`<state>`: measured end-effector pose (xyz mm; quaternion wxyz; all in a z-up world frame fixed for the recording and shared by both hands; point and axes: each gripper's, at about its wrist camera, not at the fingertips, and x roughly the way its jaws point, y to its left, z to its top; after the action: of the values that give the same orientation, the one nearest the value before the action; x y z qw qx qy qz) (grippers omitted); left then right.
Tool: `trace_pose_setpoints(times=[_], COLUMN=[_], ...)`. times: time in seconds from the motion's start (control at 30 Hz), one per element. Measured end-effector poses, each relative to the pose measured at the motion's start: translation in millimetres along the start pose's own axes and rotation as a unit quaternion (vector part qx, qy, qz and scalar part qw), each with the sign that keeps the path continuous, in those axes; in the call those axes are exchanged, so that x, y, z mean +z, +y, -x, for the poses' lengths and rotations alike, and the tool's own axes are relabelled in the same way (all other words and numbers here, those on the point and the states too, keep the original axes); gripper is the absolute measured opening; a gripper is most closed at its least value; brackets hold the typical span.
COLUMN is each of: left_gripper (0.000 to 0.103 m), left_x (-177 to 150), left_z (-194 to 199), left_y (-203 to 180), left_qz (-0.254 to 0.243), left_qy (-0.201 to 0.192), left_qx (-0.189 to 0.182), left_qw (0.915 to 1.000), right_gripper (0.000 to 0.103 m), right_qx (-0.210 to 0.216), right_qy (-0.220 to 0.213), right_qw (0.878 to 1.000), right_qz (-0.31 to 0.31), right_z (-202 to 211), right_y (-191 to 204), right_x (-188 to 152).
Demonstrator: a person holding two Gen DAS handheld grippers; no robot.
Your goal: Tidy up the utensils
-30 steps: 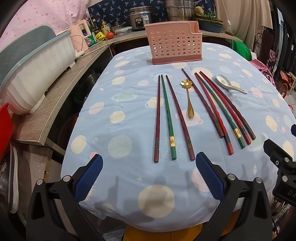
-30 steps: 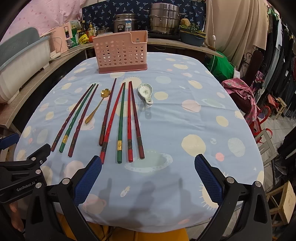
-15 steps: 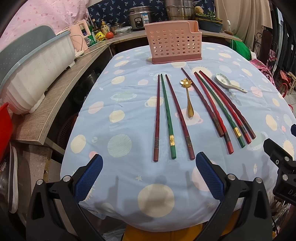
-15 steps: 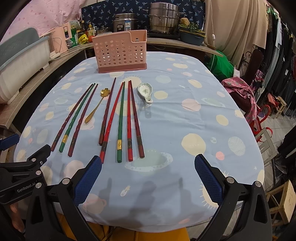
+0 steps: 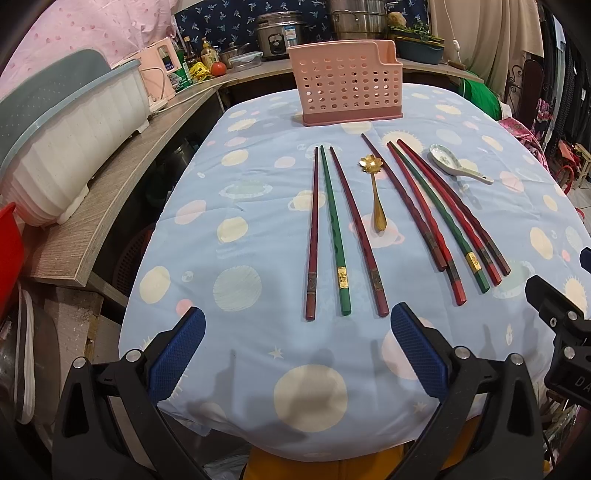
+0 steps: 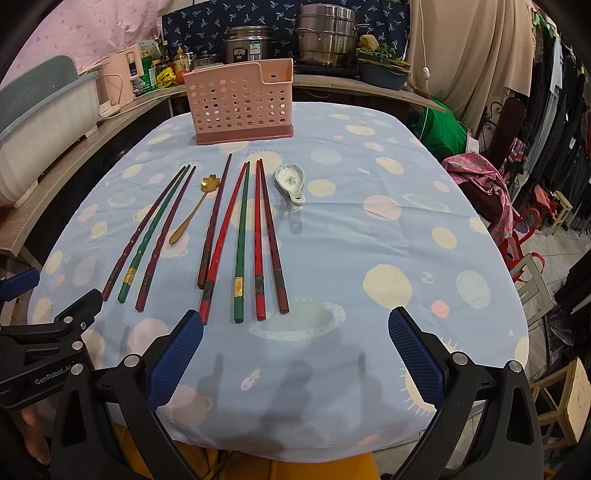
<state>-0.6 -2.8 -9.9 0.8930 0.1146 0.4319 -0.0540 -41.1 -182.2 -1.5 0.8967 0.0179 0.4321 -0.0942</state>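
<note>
Cluttered counters ring your table point(image 5: 192, 325), which wears a pale blue cloth printed with planets and dots; a rice cooker point(image 6: 249, 44) and a stacked steel steamer pot point(image 6: 327, 35) sit on the counter behind it, and a white dish rack point(image 5: 70, 144) stands on the wooden counter to your left. At the far end of the table stands the pink perforated utensil holder point(image 5: 345, 83), upright. All the utensils lie flat on the cloth in front of it, running lengthwise toward you. Nearest your left side is a group of three chopsticks point(image 5: 338, 230), a green one between two dark red ones. Just right of them lies the gold flower-bowl spoon point(image 5: 376, 199), apart from its neighbours. Next comes a group of five chopsticks point(image 6: 242, 236), red and dark red with one green among them, lying close together and fanned slightly. Beside their far tips rests the white ceramic spoon point(image 6: 291, 181), bowl up. Your left gripper point(image 5: 297, 349) hovers at the near edge with its blue pads spread wide and nothing between them. Your right gripper point(image 6: 295, 350) is likewise spread wide and holds nothing, near the ends of the five chopsticks.
</note>
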Motion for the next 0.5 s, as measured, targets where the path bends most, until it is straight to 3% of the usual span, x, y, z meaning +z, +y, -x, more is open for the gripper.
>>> trace_pose_setpoints(times=[0.5], left_gripper=[0.096], left_x=[0.9], left_z=[-0.1], left_y=[0.7], left_qz=[-0.001], left_qy=[0.0], left_qx=[0.0], left_qw=[1.0], right_gripper=[0.096], right_qx=[0.0], right_qy=[0.0], right_qw=[1.0], right_qz=[0.0], right_z=[0.1], right_y=[0.1], right_x=[0.1])
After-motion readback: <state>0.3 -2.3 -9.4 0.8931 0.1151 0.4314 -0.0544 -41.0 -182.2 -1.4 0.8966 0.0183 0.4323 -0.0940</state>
